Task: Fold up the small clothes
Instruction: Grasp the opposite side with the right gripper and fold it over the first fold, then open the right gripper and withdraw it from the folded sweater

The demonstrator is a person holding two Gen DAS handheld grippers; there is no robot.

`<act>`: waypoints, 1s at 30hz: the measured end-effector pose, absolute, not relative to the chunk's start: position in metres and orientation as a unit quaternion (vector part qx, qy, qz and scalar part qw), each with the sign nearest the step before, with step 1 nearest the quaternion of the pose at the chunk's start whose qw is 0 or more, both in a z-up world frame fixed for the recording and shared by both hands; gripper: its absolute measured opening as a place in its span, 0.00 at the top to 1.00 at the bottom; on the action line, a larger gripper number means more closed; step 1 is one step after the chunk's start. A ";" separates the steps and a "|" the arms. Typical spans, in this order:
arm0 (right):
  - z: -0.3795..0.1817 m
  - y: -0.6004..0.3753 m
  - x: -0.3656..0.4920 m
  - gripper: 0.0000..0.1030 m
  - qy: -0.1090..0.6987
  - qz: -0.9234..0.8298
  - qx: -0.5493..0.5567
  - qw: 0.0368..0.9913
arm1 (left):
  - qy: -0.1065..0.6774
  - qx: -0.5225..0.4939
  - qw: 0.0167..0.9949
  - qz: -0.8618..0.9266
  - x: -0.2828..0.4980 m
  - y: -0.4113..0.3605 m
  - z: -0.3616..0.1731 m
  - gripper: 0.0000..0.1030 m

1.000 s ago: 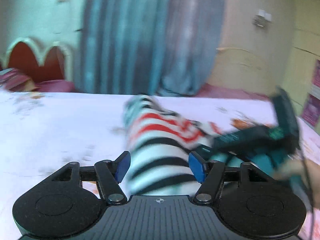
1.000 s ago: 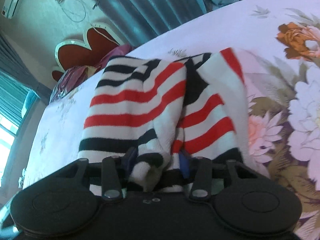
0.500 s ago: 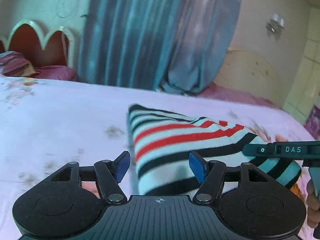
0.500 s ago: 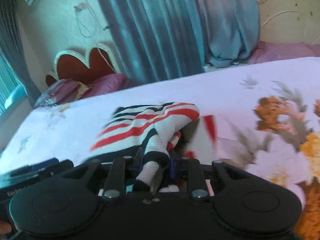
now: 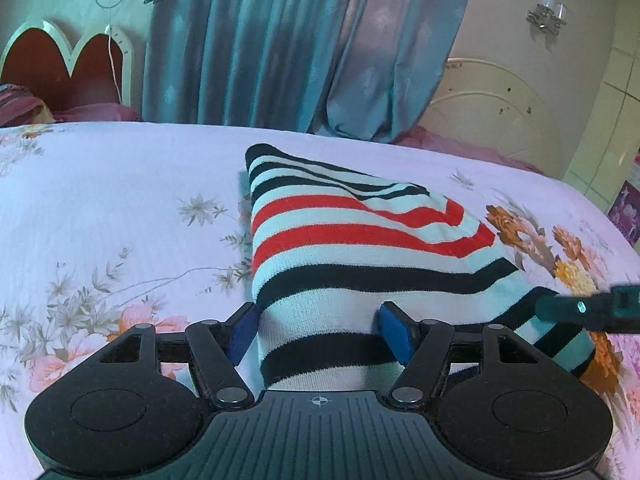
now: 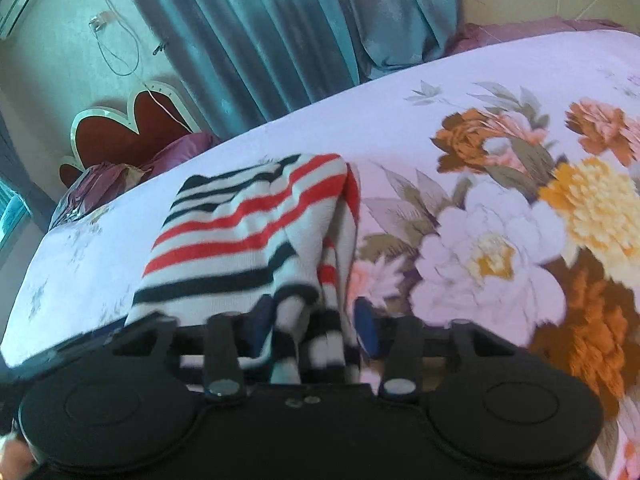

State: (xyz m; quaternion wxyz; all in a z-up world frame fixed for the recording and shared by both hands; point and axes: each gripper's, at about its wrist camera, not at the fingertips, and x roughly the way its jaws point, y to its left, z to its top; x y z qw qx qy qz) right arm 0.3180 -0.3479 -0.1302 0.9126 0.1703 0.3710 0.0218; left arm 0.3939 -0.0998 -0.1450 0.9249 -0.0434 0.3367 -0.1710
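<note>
A small striped garment (image 5: 360, 248) in white, red and black lies folded on the floral bedsheet (image 5: 100, 200). My left gripper (image 5: 318, 330) is open, its blue pads on either side of the garment's near end. The garment also shows in the right wrist view (image 6: 248, 236), bunched at its near edge. My right gripper (image 6: 316, 328) is open, with the bunched cloth lying loose between its blue pads. Part of the right gripper's body (image 5: 592, 308) shows at the right edge of the left wrist view.
Blue curtains (image 5: 280, 48) hang behind the bed. A red scalloped headboard (image 5: 68, 68) and a purple pillow (image 6: 100, 188) stand at the far left. A pale tiled wall (image 5: 608, 120) is at the right.
The right gripper carried the garment's edge over and laid it down, then its jaws opened and let the cloth go. The garment now lies folded and flat. The left gripper came closer to it.
</note>
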 end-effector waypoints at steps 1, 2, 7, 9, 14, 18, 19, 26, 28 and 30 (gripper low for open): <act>-0.132 -0.348 0.315 0.70 0.373 0.022 0.169 0.912 | 0.334 -0.040 0.926 -0.171 0.394 -0.101 -0.146 0.36; -0.136 -0.346 0.312 0.72 0.379 0.025 0.161 0.911 | 0.332 -0.036 0.927 -0.172 0.394 -0.103 -0.146 0.36; -0.153 -0.348 0.304 0.82 0.401 0.026 0.202 0.893 | 0.329 -0.015 0.925 -0.188 0.396 -0.100 -0.146 0.33; -0.159 -0.354 0.301 0.82 0.401 0.021 0.212 0.891 | 0.336 -0.012 0.922 -0.194 0.398 -0.100 -0.149 0.30; -0.168 -0.358 0.296 0.76 0.402 0.016 0.216 0.890 | 0.338 -0.004 0.921 -0.192 0.396 -0.102 -0.148 0.29; -0.146 -0.351 0.296 0.67 0.387 0.007 0.187 0.903 | 0.340 0.011 0.921 -0.190 0.397 -0.105 -0.142 0.29; -0.140 -0.350 0.296 0.62 0.379 0.003 0.181 0.908 | 0.343 0.010 0.920 -0.189 0.398 -0.105 -0.140 0.29; -0.099 -0.326 0.322 0.70 0.330 0.008 0.103 0.938 | 0.327 0.022 0.926 -0.187 0.397 -0.111 -0.117 0.29; -0.095 -0.319 0.336 0.75 0.325 0.006 0.084 0.942 | 0.324 0.020 0.927 -0.190 0.402 -0.115 -0.109 0.29; -0.093 -0.313 0.352 0.78 0.325 0.010 0.078 0.942 | 0.322 0.019 0.927 -0.193 0.411 -0.120 -0.105 0.29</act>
